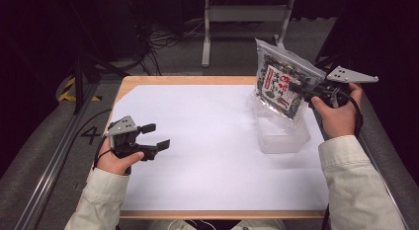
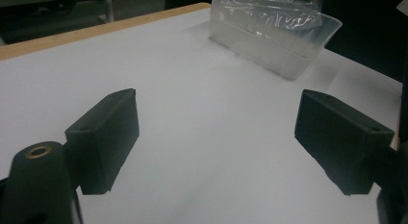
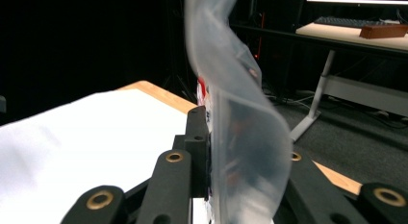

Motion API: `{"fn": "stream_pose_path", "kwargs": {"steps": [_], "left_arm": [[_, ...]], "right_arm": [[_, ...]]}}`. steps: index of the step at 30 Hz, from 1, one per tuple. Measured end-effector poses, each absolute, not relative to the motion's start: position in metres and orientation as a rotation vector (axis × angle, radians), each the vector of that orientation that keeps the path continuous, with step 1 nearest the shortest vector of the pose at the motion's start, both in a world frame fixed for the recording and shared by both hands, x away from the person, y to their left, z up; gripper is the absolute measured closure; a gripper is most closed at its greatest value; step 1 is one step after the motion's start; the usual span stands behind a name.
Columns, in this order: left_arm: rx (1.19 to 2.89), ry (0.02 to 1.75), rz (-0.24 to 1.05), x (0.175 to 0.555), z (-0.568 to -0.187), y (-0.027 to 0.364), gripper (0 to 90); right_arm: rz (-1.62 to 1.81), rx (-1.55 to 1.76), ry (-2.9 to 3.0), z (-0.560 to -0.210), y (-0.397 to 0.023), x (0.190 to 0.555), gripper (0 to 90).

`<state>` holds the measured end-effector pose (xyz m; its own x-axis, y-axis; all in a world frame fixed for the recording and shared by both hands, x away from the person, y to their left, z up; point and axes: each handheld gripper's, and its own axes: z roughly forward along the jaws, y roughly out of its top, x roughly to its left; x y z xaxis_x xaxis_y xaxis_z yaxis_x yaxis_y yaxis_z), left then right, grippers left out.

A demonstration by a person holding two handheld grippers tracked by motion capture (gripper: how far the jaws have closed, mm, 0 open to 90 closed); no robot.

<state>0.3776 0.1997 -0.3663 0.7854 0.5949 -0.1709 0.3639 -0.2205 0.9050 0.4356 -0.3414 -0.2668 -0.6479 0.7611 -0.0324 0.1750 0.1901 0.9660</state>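
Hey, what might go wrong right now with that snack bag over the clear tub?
1. The right tongs pinch the snack bag at one edge, so the floppy bag may swing or slip as it is lowered.
2. The bag hangs tilted over the clear tub; its lower corner could catch the rim and tip or push the light tub.
3. The left tongs rest open, far from the tub, so nothing steadies it.

Glossy crinkled plastic snack bag (image 1: 282, 82), translucent smooth plastic tub (image 1: 281, 136), matt white paper sheet (image 1: 207, 156), wooden table edge (image 1: 183, 80).
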Motion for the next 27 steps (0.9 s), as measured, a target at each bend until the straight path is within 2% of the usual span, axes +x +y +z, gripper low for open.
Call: {"fn": "stream_pose_path", "kwargs": {"steps": [27], "left_arm": [[1.835, 0.753, 0.227, 0.379, -0.368, 0.202, 15.5]], "right_arm": [[1.404, 0.965, 1.947, -0.292, -0.362, 0.440, 76.2]]}}
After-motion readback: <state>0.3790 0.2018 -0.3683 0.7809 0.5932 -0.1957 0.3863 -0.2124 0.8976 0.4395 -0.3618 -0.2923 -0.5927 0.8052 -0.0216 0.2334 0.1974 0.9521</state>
